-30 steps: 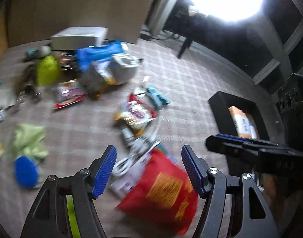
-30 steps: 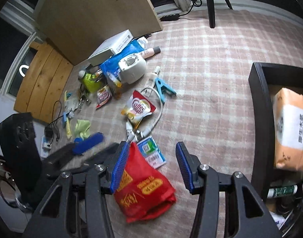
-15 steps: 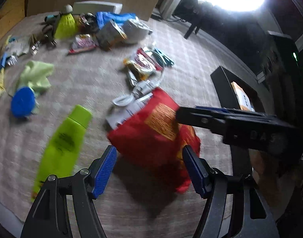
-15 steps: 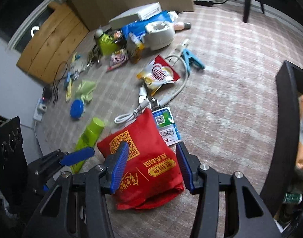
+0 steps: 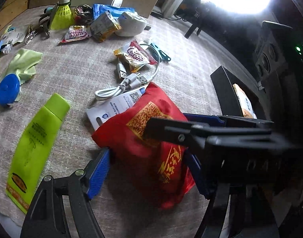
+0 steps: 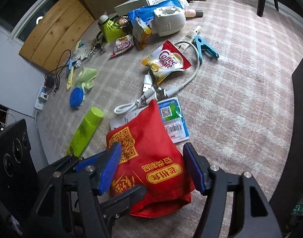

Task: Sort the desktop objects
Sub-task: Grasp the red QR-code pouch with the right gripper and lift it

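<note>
A red cloth pouch with gold print lies on the pink checked cloth, also in the right wrist view. My left gripper is open and low, its blue pads on either side of the pouch. My right gripper is open too, straddling the same pouch from the other side; it crosses the left wrist view. A black bin holding a tissue pack stands to the right. A white card lies partly under the pouch.
A green tube, a blue round case and a green cloth lie left. A white USB cable, Coffee mate packets, a blue clip, a white device and a shuttlecock lie beyond.
Both grippers have dropped lower and closer to the red pouch, so their open pads now sit on either side of it. The pouch has not moved.
</note>
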The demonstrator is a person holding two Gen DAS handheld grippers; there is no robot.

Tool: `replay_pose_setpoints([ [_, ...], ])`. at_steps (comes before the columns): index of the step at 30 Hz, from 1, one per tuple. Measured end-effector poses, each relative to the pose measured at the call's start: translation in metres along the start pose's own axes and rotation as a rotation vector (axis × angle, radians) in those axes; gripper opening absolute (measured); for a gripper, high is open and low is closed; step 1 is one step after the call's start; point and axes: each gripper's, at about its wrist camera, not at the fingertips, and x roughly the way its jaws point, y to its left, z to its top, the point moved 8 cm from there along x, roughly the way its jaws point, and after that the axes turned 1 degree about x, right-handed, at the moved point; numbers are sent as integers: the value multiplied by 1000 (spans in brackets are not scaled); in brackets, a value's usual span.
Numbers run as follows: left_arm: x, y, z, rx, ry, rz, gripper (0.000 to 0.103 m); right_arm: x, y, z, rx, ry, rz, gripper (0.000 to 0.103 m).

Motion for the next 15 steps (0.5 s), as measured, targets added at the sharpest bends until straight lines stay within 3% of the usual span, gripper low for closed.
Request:
replay_pose_setpoints([
  [5, -2, -14, -1, 3, -10, -28, 72, -5, 7, -9, -37, -4, 1, 59],
  [9, -4, -25, 2, 11, -19, -40, 71, -15, 10, -12, -37, -23, 15, 49],
  [11, -4, -22, 1, 6, -24, -9, 62, -15, 7, -15, -39, -13, 7, 47],
  [15, -12, -6, -5, -52, -25, 22, 65, -16, -5, -19, -5, -10, 12, 47],
])
